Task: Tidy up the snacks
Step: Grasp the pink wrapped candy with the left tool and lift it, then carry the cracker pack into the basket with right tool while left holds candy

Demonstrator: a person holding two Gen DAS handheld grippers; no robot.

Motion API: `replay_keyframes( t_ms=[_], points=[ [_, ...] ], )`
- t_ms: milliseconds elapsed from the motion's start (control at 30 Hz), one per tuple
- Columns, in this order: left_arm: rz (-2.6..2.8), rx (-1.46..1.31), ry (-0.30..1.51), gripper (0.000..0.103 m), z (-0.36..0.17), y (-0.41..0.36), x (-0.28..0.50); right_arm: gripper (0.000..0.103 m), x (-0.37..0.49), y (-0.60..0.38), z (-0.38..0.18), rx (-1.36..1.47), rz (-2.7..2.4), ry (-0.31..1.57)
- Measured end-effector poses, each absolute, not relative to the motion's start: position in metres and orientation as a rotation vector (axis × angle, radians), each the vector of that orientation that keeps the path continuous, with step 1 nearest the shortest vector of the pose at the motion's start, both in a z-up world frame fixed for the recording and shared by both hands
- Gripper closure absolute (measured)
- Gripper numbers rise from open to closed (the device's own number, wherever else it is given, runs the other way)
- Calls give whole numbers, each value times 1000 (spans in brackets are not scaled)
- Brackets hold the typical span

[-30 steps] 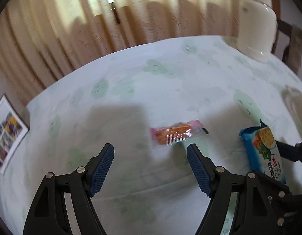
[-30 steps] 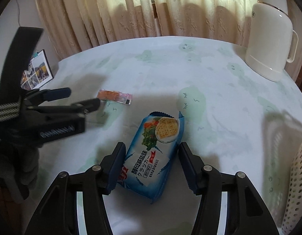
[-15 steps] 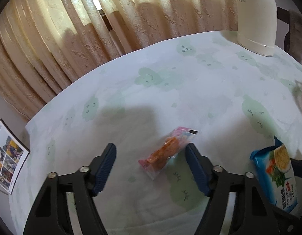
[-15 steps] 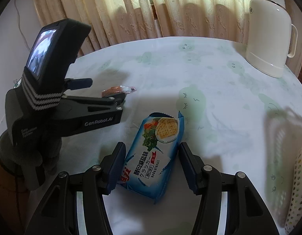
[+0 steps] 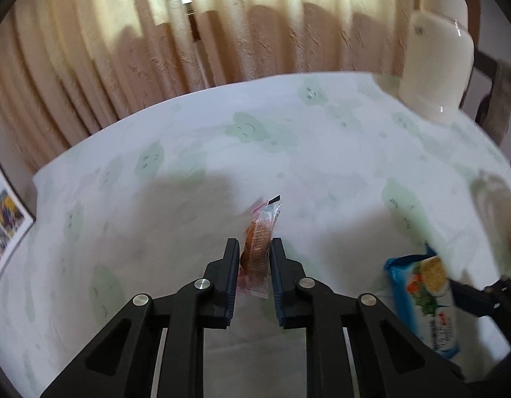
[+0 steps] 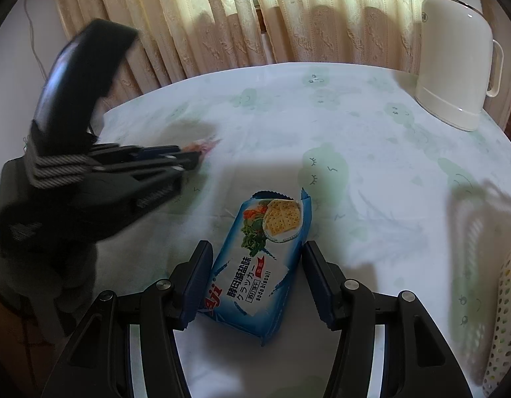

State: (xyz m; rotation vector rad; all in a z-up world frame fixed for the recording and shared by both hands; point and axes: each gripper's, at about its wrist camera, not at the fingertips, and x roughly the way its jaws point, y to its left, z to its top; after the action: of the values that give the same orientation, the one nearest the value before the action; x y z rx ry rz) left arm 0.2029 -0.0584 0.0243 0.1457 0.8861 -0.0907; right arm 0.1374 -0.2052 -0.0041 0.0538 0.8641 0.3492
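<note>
My left gripper (image 5: 254, 248) is shut on a small clear-and-pink snack packet (image 5: 259, 248) with an orange piece inside, held upright just above the table. In the right wrist view the left gripper (image 6: 192, 159) is at the left with the packet (image 6: 202, 146) at its tips. A blue soda biscuit pack (image 6: 260, 265) lies flat on the tablecloth between the fingers of my right gripper (image 6: 255, 258); the jaws stand against its sides. The pack also shows at the right of the left wrist view (image 5: 424, 295).
The round table has a white cloth with green cloud faces (image 6: 355, 132). A cream thermos jug (image 6: 454, 66) stands at the back right. A white perforated basket (image 6: 504, 315) is at the right edge. Curtains hang behind. A photo calendar (image 5: 7, 219) is at the far left.
My left gripper closed on the small packet, which turned from lying crosswise to upright between the fingers. My right gripper stayed around the blue pack.
</note>
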Motion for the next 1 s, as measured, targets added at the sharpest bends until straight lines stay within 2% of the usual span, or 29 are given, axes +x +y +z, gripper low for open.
replay_keyframes(
  t_ms=[233, 367, 667, 1000],
  points=[
    [-114, 25, 839, 86, 50, -43, 176, 46, 137, -204, -5, 50, 347, 863],
    [-113, -38, 803, 86, 69, -35, 162, 52, 136, -203, -4, 35, 335, 862],
    [-85, -106, 746, 86, 93, -21, 143, 56, 136, -209, -3, 51, 329, 849],
    [-88, -126, 733, 86, 101, -19, 138, 56, 120, -228, 28, 106, 299, 722]
  ],
)
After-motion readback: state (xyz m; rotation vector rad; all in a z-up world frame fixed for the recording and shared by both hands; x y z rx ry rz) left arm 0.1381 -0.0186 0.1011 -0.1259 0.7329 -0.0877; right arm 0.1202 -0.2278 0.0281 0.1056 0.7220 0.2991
